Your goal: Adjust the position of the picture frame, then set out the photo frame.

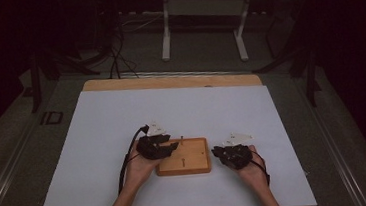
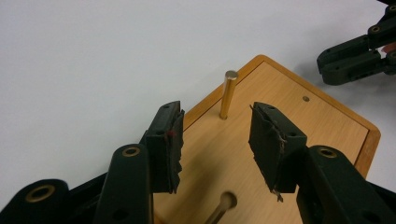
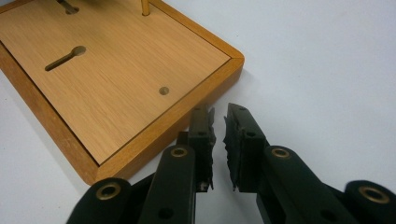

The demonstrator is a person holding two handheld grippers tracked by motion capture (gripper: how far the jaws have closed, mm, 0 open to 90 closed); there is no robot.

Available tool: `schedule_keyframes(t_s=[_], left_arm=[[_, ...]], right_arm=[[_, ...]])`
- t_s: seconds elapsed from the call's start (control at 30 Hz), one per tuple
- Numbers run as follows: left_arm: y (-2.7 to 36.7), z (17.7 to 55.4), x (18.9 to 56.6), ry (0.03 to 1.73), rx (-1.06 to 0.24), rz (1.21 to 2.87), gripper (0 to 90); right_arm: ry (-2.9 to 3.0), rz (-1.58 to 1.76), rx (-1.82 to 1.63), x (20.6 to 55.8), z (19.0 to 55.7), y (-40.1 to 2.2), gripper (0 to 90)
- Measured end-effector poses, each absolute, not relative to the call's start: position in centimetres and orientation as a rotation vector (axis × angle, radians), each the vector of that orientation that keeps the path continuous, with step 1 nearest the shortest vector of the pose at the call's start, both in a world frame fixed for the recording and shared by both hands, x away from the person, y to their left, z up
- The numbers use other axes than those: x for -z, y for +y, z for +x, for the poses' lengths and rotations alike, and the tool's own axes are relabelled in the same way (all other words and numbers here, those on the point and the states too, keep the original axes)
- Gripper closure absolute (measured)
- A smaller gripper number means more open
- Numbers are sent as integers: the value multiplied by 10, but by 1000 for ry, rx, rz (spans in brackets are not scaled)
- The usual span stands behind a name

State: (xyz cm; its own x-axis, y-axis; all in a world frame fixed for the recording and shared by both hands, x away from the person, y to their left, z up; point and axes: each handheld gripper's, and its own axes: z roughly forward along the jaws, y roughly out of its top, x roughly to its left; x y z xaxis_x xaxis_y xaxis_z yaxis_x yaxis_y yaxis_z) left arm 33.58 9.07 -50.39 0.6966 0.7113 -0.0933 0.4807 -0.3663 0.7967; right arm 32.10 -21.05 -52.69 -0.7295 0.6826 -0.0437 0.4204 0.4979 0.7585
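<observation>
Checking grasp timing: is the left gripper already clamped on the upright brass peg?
No: the left gripper has its jaws spread wide, and the brass peg stands free on the wooden board beyond them.

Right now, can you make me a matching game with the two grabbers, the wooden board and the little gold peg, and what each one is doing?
Things:
1. left gripper
2. right gripper
3. wooden board
4. gold peg

States:
A. stands upright in a hole near the board's edge
B. jaws nearly closed, nothing between them, just off the board's edge
C. jaws wide apart over the board
D. lies flat on the white table top

Pairs: 1-C, 2-B, 3-D, 4-A
</observation>
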Motion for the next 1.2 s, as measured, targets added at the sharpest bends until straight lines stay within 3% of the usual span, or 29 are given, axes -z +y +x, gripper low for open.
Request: schedule_keyframes(t_s=[0.7, 1.2], left_arm=[[139, 308, 518, 993, -421, 2000, 510], [140, 307, 521, 991, -423, 2004, 504]], right_arm=[[2403, 897, -1109, 525, 320, -206, 782], [2410, 832, -1166, 511, 325, -197, 775]])
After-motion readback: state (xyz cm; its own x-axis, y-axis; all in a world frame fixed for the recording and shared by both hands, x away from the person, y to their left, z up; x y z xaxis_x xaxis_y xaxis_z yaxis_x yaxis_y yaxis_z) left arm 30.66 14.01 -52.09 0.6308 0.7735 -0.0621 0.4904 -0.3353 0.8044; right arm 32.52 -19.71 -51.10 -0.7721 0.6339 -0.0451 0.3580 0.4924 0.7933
